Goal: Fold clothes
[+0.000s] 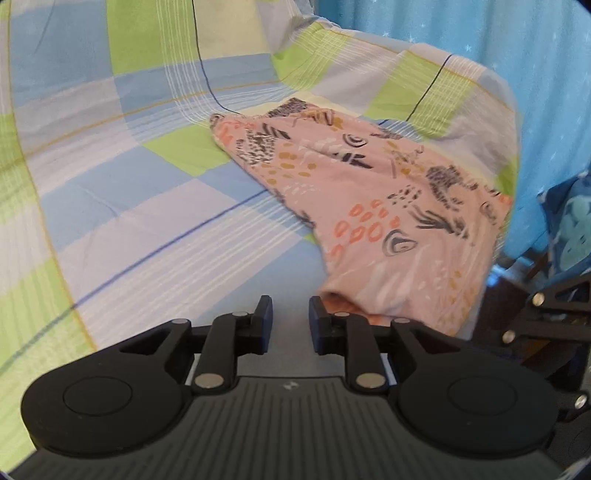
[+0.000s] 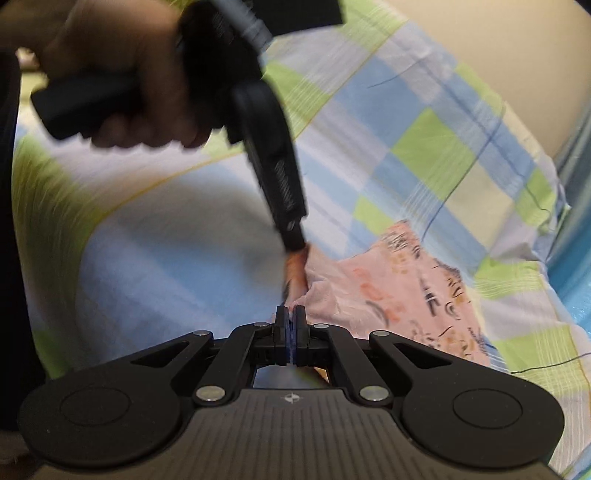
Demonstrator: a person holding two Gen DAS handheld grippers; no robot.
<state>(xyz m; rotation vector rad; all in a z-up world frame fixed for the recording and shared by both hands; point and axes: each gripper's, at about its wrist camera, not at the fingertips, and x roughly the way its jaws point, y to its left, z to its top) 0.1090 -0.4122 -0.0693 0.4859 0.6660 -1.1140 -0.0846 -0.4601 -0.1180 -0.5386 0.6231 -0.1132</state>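
Note:
A pink patterned garment (image 1: 354, 192) lies spread on the checked bedsheet (image 1: 122, 184). My left gripper (image 1: 290, 314) is open. Nothing sits between its fingers, and the garment's near hem lies just past the right fingertip (image 1: 317, 308). In the right wrist view the same garment (image 2: 399, 291) is bunched at its near edge, and my right gripper (image 2: 290, 321) is shut on that edge. The left gripper (image 2: 293, 240), held by a hand (image 2: 122, 74), comes down from above with its tip against the raised fold of cloth. Motion blur smears that contact.
The blue, green and white checked sheet (image 2: 424, 147) covers the whole bed. A blue curtain (image 1: 480, 33) hangs behind the bed's far right corner. Dark furniture with blue fabric (image 1: 569, 229) stands beside the bed at the right. A beige wall (image 2: 498, 48) is beyond.

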